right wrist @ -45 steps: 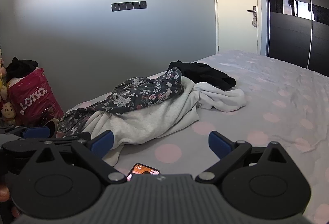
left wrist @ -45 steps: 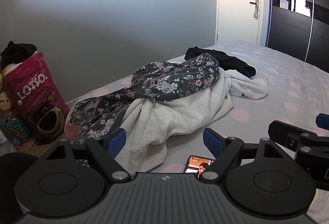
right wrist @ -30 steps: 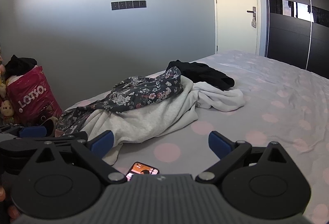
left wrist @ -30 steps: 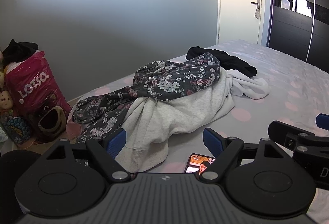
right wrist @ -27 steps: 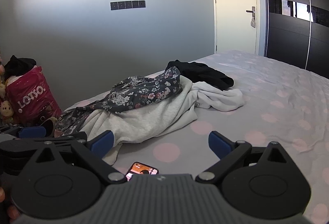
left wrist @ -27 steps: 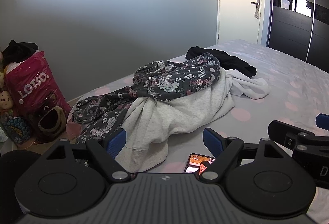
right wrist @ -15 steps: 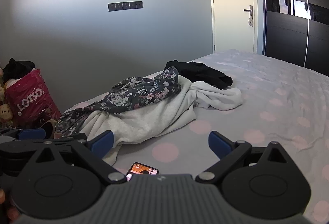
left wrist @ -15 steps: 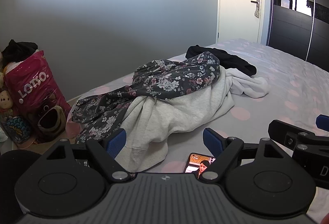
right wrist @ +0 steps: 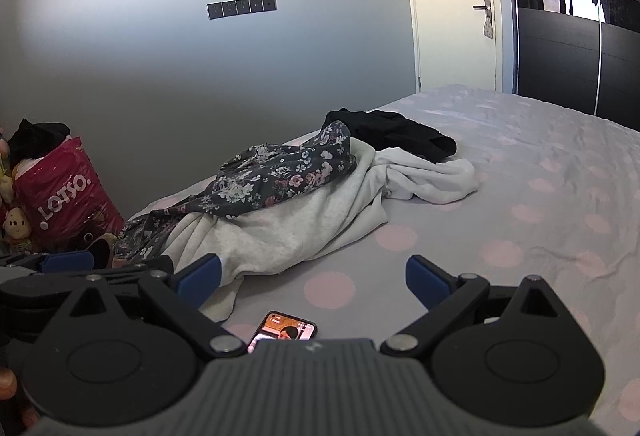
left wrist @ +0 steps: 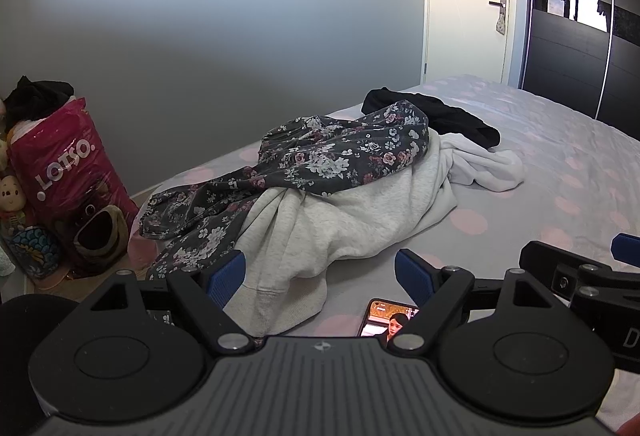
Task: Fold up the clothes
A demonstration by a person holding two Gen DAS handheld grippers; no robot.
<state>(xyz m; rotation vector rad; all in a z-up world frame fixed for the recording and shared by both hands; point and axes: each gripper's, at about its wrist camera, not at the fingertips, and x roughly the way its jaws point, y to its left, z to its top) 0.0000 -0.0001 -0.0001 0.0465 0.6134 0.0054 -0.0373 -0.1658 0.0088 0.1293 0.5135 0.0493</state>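
Clothes (left wrist: 340, 196) lie heaped; both fingers spread empty; right view alone shows left gripper (right wrist: 132, 268).

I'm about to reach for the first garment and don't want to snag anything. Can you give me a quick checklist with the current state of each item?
1. Left gripper jaws open and empty: ok.
2. Right gripper jaws open and empty: ok.
3. Top garment free to lift: ok, the floral garment lies over the grey sweatshirt.
4. Pile untangled: cannot tell; the black garment and white garment touch the heap.
5. Path clear: not ok, a phone with its screen lit lies on the bed just ahead of both grippers.
6. Flat room for folding: ok, bare sheet to the right.
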